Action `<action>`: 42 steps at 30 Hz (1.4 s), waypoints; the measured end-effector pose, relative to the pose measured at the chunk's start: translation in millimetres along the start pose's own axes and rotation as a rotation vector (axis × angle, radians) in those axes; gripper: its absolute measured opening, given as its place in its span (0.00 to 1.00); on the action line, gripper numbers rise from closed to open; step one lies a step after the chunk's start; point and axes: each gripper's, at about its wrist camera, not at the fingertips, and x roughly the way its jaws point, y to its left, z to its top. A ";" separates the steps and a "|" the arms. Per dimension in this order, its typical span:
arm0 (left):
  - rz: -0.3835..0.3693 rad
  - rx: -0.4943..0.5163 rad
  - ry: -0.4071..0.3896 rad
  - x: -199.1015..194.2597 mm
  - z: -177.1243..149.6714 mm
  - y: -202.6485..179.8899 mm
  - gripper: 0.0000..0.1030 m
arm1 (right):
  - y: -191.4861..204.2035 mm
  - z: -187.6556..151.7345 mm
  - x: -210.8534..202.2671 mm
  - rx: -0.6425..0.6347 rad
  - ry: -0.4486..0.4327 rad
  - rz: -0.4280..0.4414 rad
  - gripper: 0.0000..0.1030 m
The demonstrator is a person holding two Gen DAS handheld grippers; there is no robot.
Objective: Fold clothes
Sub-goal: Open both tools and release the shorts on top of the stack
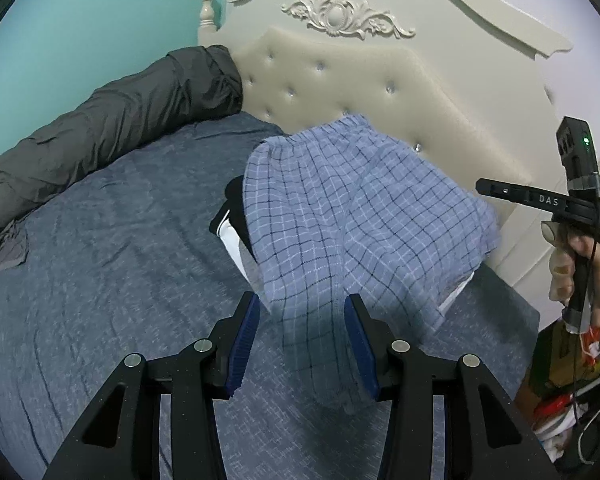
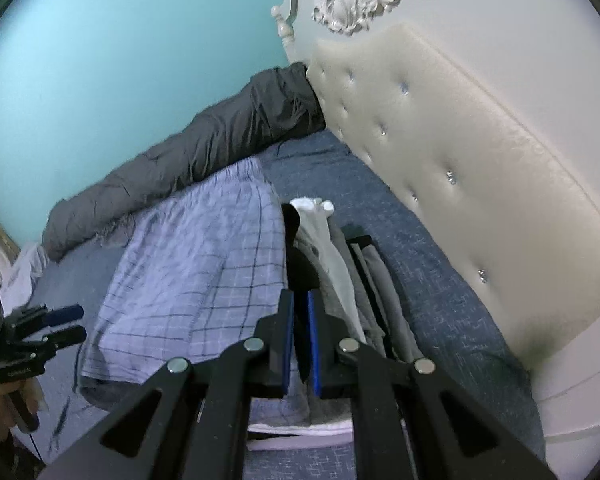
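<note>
1. The left gripper stood with its jaws spread wide above the blue bedsheet. The near hem of the plaid shorts lay between the blue pads, but the pads were apart from the cloth and clamped nothing.
2. The plaid shorts, light blue with a dark check, lay draped over a stack of folded clothes near the tufted cream headboard. The elastic waistband pointed toward the headboard and the leg hems toward the left gripper.
3. In the right wrist view, the right gripper had its jaws drawn nearly together, with only a narrow gap between the blue pads. A dark fold of cloth showed in that gap; whether the pads pinched it could not be determined.
4. In the same view, the plaid shorts covered the left side of the stack. White, grey and black folded garments lay exposed on the right side of the stack, just beside the shorts.
5. The right gripper appeared in the left wrist view at the right edge, held by the right hand, beside the shorts and apart from them.
6. A rolled dark grey quilt lay along the teal wall, well apart from the shorts.
</note>
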 end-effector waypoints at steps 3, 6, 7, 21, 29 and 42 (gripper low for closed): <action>0.001 -0.013 -0.014 -13.2 -3.1 -2.9 0.47 | 5.3 1.0 -14.4 0.000 -0.021 0.005 0.07; -0.004 -0.024 -0.025 -25.9 -4.9 -7.5 0.47 | 15.0 -0.4 -30.3 -0.008 -0.040 0.011 0.07; -0.006 -0.025 -0.029 -30.4 -5.4 -9.5 0.47 | 19.4 -1.0 -35.2 -0.012 -0.044 0.014 0.07; -0.024 -0.036 -0.107 -111.1 -19.3 -30.1 0.49 | 67.7 -30.9 -116.9 -0.015 -0.130 -0.025 0.07; -0.030 -0.039 -0.149 -152.0 -33.0 -40.0 0.50 | 92.9 -53.5 -152.2 -0.003 -0.146 -0.060 0.07; -0.045 -0.031 -0.208 -203.0 -58.5 -48.8 0.61 | 135.5 -97.2 -205.9 -0.003 -0.187 -0.135 0.10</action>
